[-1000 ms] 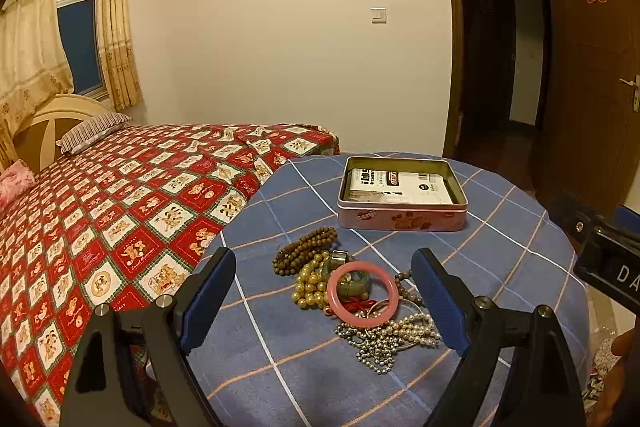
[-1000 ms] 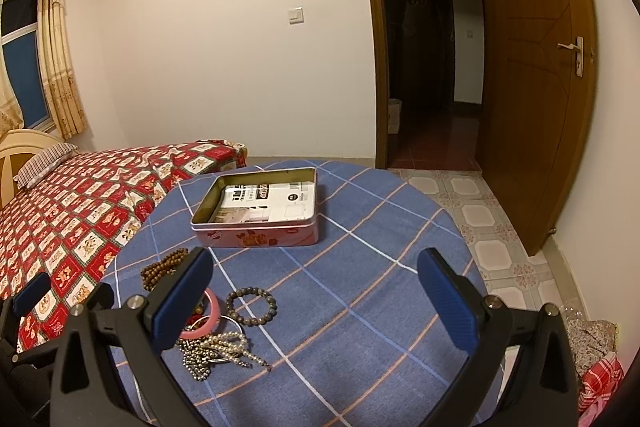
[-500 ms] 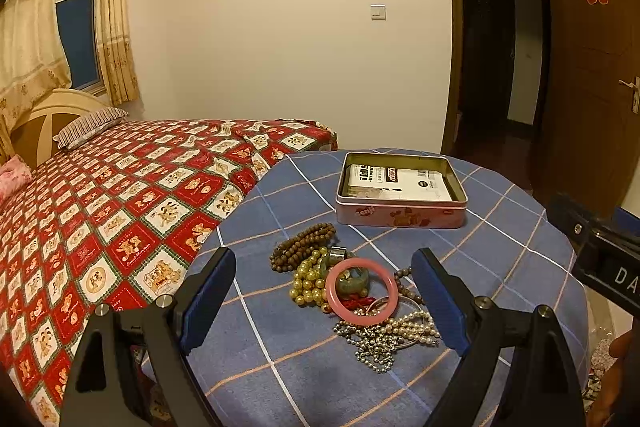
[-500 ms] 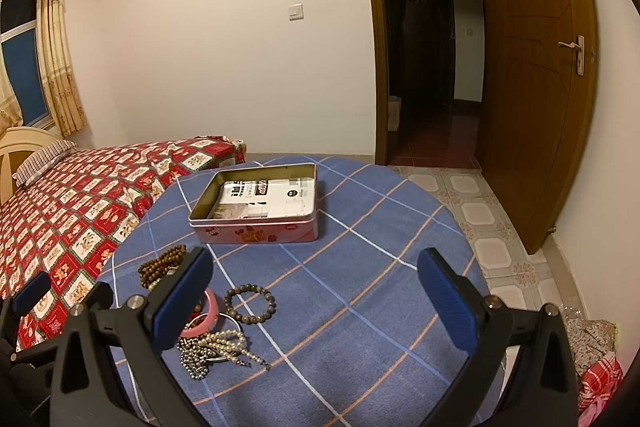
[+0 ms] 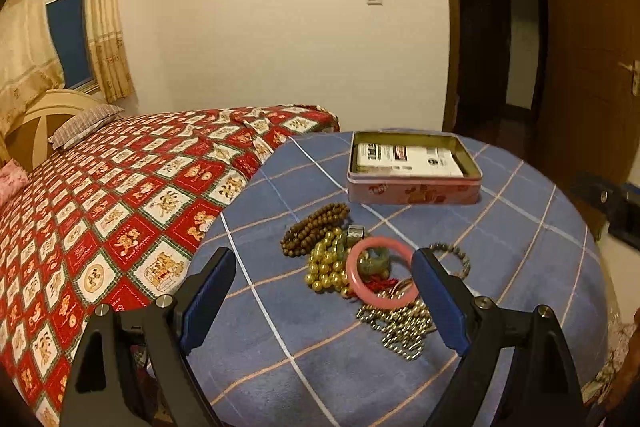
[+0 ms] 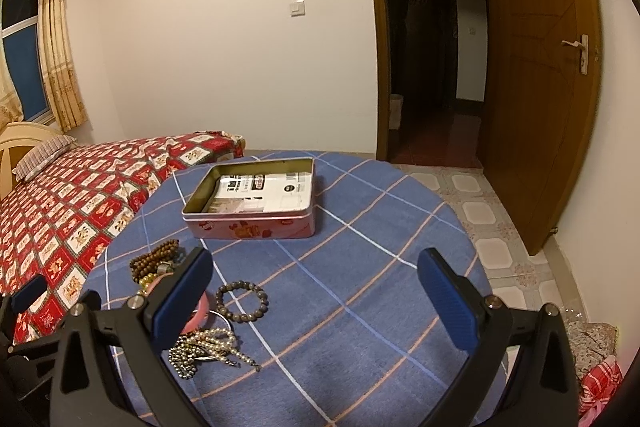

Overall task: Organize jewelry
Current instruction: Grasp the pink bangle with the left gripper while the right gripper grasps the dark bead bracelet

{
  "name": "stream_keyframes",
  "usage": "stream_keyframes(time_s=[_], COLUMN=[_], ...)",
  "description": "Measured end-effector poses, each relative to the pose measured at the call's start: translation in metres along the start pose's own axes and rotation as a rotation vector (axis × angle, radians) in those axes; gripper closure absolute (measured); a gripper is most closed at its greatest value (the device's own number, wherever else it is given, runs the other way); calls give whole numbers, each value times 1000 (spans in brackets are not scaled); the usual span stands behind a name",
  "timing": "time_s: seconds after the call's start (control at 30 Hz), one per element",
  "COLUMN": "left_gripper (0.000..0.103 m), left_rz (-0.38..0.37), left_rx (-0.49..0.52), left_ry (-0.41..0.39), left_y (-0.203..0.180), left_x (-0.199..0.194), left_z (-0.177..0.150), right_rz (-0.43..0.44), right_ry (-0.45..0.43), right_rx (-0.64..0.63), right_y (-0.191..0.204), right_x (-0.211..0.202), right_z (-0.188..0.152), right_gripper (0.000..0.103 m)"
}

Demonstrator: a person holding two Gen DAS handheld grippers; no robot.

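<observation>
A pile of jewelry lies on the round table with the blue checked cloth [image 5: 520, 227]: a pink bangle [image 5: 380, 277], a brown wooden bead string [image 5: 314, 229], yellow beads [image 5: 326, 267], a pearl and silver bead heap [image 5: 400, 327] and a grey bead bracelet [image 6: 242, 301]. An open pink tin [image 5: 412, 183] with a white packet inside stands behind the pile, and shows in the right wrist view [image 6: 256, 203]. My left gripper [image 5: 324, 301] is open and empty, above the near side of the pile. My right gripper [image 6: 316, 301] is open and empty, right of the pile.
A bed with a red patterned cover [image 5: 120, 187] adjoins the table on the left. An open wooden door [image 6: 536, 75] and a dark doorway stand at the right. The tiled floor [image 6: 500, 227] lies beyond the table's right edge.
The left gripper has shifted left and tilted, so the jewelry pile now sits nearer its right finger. The right gripper has edged forward toward the tin. Both stay open.
</observation>
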State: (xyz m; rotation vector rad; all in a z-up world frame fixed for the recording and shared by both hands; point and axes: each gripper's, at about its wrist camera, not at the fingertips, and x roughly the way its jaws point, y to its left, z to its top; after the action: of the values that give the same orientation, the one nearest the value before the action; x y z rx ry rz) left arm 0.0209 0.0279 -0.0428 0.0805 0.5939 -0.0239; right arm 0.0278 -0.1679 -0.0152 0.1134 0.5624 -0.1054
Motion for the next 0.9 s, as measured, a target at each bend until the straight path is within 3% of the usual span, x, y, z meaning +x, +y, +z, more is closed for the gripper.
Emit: stream_keyframes(time_s=[0.07,0.2,0.37,0.43,0.7,0.77,0.8,0.9], left_gripper=[13,16,35,50,53,63,81,93], left_rz=[-17,-56,-51,-75,-136,-150,-170,-224], left_rx=[-1,-22,-29,-59,-82,-90,-101,-143], left_ry=[29,79,153,206,298,314,322,334], left_y=[1,-1,-3,1,-5,-5,-3,4], left_x=[9,28,55,68,99,106,109,116], left_z=[-4,-6,-8,-10,-15,-16,-17,-19], right_rz=[2,30,53,56,90,96,102,112], right_ry=[10,59,116,129,205,216,222,255], right_rx=[0,0,-6,-16,-38,-43,-46,-55], right_y=[-3,-5,-6,-5,-2,-1,0,2], right_x=[8,25,45,50,76,80,82,92], right_z=[-3,-8,-15,-16,-21,-22,-22,-24], right_gripper=[0,23,28,33,33,34,38,43])
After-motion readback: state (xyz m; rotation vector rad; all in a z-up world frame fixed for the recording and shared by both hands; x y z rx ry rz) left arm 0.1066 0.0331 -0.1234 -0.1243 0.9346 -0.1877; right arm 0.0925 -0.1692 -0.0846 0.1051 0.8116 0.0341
